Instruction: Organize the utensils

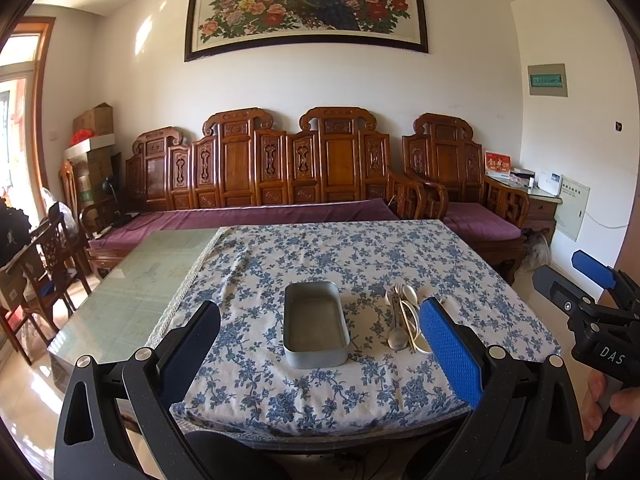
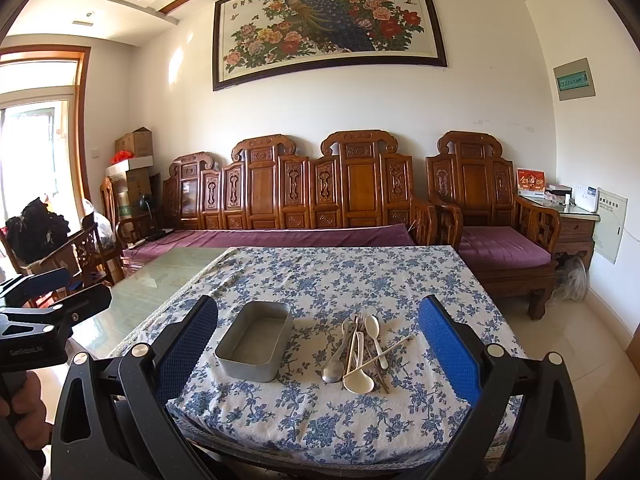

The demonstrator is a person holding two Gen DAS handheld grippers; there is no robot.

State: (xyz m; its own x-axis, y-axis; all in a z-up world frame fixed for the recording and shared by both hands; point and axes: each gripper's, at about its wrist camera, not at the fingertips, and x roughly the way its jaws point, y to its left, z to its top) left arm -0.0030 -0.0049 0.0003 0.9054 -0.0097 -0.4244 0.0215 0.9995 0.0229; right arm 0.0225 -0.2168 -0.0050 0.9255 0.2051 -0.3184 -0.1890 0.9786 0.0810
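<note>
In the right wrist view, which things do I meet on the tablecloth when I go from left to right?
Left tongs, off the table's edge → metal tray, empty → pile of utensils, metal and white spoons with chopsticks. All rest on the floral tablecloth, between the open right tongs.

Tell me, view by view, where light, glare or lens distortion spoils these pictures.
Left wrist view: fisheye bends the framed painting; the window is washed out; the bare glass tabletop has a pale sheen. Right wrist view: the window is blown out; the metal tray and utensil pile stay sharp.
</note>
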